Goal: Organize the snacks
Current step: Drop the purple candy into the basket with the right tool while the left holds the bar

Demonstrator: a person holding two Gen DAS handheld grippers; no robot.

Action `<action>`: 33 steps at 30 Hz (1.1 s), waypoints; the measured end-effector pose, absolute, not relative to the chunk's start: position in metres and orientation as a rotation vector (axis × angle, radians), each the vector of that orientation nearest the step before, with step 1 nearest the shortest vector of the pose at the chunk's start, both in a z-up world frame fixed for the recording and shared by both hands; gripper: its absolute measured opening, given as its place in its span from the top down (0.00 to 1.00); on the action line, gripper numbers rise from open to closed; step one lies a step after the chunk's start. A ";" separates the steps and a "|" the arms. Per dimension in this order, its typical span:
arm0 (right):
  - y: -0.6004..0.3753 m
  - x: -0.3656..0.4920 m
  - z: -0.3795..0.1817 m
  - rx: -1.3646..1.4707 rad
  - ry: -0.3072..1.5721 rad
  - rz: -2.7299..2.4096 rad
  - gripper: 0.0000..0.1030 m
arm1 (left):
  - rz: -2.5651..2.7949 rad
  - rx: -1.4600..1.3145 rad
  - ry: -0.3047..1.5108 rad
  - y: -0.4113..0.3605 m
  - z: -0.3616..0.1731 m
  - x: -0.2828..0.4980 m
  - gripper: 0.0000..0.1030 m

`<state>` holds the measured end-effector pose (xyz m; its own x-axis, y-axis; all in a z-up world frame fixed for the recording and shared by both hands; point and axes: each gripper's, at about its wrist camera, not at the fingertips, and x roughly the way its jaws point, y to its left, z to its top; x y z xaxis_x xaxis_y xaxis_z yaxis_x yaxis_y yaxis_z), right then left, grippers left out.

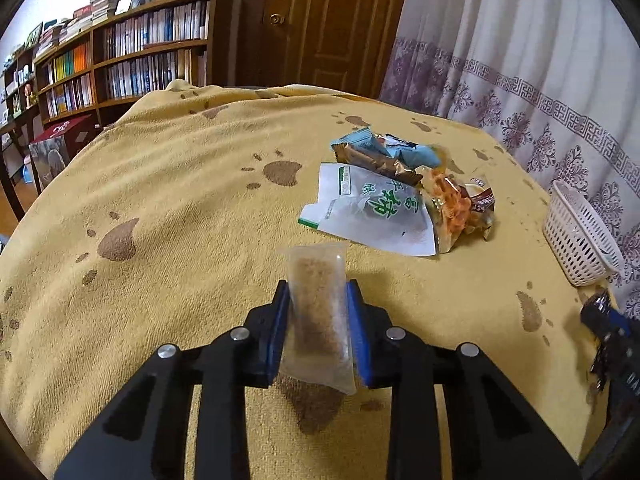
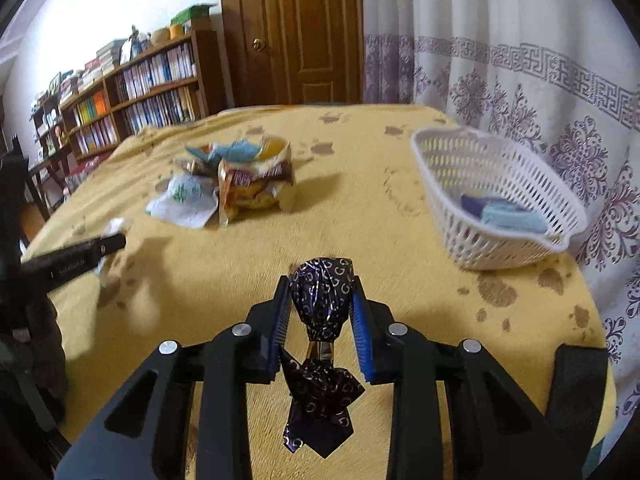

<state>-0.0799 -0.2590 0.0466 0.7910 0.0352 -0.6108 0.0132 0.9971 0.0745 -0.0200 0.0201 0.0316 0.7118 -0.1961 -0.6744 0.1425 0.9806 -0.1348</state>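
My left gripper [image 1: 317, 292] is shut on a clear packet of brown crumbly snack [image 1: 318, 320], held upright above the yellow paw-print cloth [image 1: 180, 208]. My right gripper [image 2: 320, 284] is shut on a dark purple foil-wrapped candy [image 2: 322, 300] whose twisted tail hangs below the pads. A heap of snack packets [image 1: 400, 192] lies beyond the left gripper, with a white and green bag in front. The white plastic basket [image 2: 496, 188] sits to the right of the right gripper and holds blue packets [image 2: 508, 212].
The cloth-covered table ends at a patterned curtain [image 2: 560, 80] on the right. A bookshelf [image 1: 120, 64] and a wooden door [image 1: 328, 20] stand behind it. In the right wrist view the left gripper [image 2: 80, 256] reaches in from the left edge.
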 end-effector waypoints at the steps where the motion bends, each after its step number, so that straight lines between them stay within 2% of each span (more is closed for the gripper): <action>1: -0.262 -0.080 0.051 0.083 0.648 0.006 0.71 | -0.188 -0.076 0.755 0.020 0.032 -0.020 0.72; 14: -0.334 -0.072 0.098 0.184 0.511 -0.144 0.71 | -0.198 -0.079 0.742 0.020 0.033 -0.022 0.72; 26: -0.385 -0.034 0.100 0.329 0.543 -0.126 0.71 | -0.193 -0.075 0.739 0.019 0.034 -0.021 0.72; 28: -0.389 -0.027 0.095 0.362 0.563 -0.103 0.70 | -0.192 -0.076 0.739 0.019 0.034 -0.020 0.72; 30: -0.395 -0.022 0.089 0.401 0.583 -0.084 0.63 | -0.193 -0.077 0.742 0.019 0.034 -0.020 0.72; 33: -0.401 -0.021 0.084 0.439 0.586 -0.076 0.61 | -0.189 -0.076 0.744 0.019 0.034 -0.020 0.72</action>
<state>-0.0211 -0.4012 0.0842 0.8331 0.0534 -0.5505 0.1926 0.9050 0.3793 -0.0198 0.0191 0.0340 0.7196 -0.1977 -0.6656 0.1435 0.9803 -0.1359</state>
